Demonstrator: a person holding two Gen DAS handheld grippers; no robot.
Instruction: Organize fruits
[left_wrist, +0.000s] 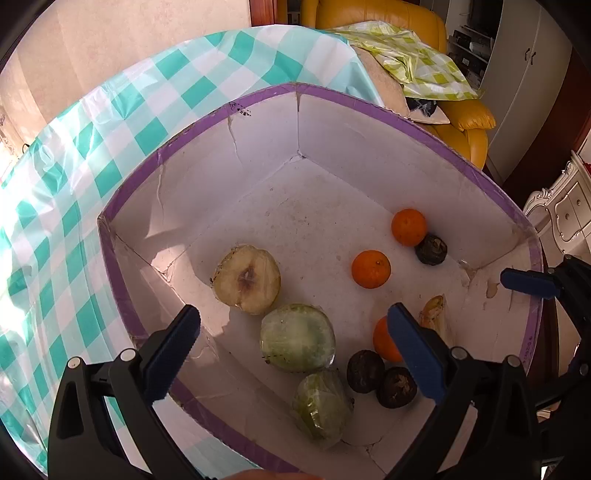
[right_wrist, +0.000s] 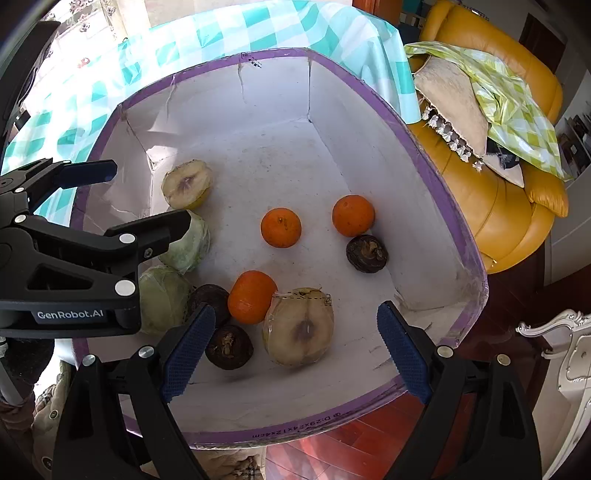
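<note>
Grippers L (left_wrist: 295, 343) & R (right_wrist: 295, 345) both wide apart, empty, over fruit box (right_wrist: 436, 177).

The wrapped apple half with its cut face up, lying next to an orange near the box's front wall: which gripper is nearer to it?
Right. The right gripper hangs open directly over the apple half; the left gripper hovers open over the green wrapped halves, farther off.

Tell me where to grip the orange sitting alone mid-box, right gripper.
Take the lone orange across its widest middle, coming straight down from above with the right gripper, whose jaws are already open. It is round, so any pair of opposite sides should do. Bare box floor surrounds it, and the nearest orange sits clear, probably leaving finger room.
</note>
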